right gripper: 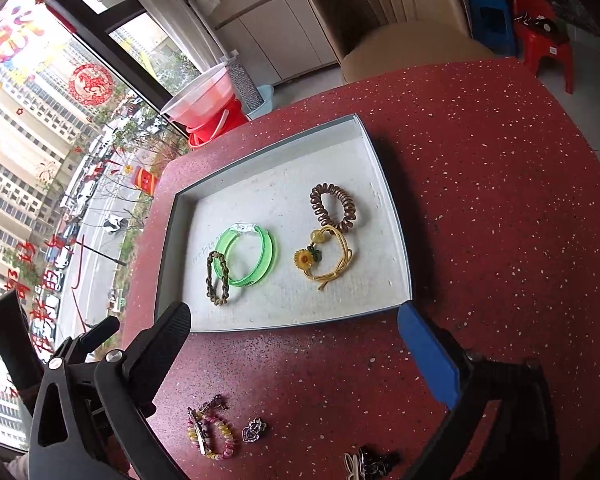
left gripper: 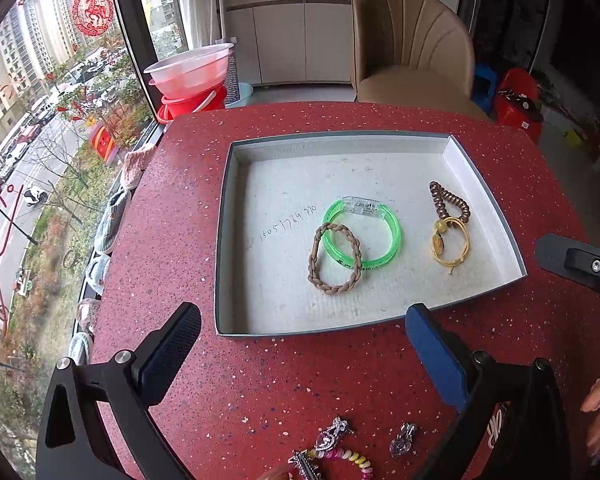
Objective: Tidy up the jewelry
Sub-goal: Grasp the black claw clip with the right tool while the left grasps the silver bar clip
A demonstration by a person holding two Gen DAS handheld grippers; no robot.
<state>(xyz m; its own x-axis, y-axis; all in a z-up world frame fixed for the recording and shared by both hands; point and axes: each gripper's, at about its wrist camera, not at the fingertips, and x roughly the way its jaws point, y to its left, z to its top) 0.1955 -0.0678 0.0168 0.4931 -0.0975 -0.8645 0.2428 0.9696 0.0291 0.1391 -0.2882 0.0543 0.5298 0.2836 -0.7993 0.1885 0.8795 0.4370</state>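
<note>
The left gripper (left gripper: 304, 344) has its jaws spread wide with nothing between them, hanging over the red speckled table (left gripper: 300, 392) just short of the near rim of the shallow grey box lid (left gripper: 224, 240). The right gripper (right gripper: 296, 340) is likewise released and empty, poised over the same stretch of table at the lid's near edge; its black finger (right gripper: 162, 344) overlaps the lid's near left corner in that view, and its blue finger (right gripper: 428, 356) sits by the near right corner.

Beyond the fingertips, inside the lid, lie four pieces. A green translucent bangle (left gripper: 362, 236) rests near the middle, with a braided tan hair tie (left gripper: 334, 258) overlapping its near left side. To the right, well apart from those two, a yellow cord tie with a sunflower charm (right gripper: 320, 260) lies touching a brown spiral hair tie (right gripper: 334, 206), which sits farther from the grippers. Handwritten digits mark the lid's floor left of the bangle.

Closer than the fingertips, on the bare table below both grippers, more pieces remain outside the lid: a pink and yellow beaded bracelet (right gripper: 214, 436) with a silver clip across it, a silver heart-shaped charm (right gripper: 254, 430) just beside it, and a dark tangle (right gripper: 374, 462) at the lower edge of the right view
</note>
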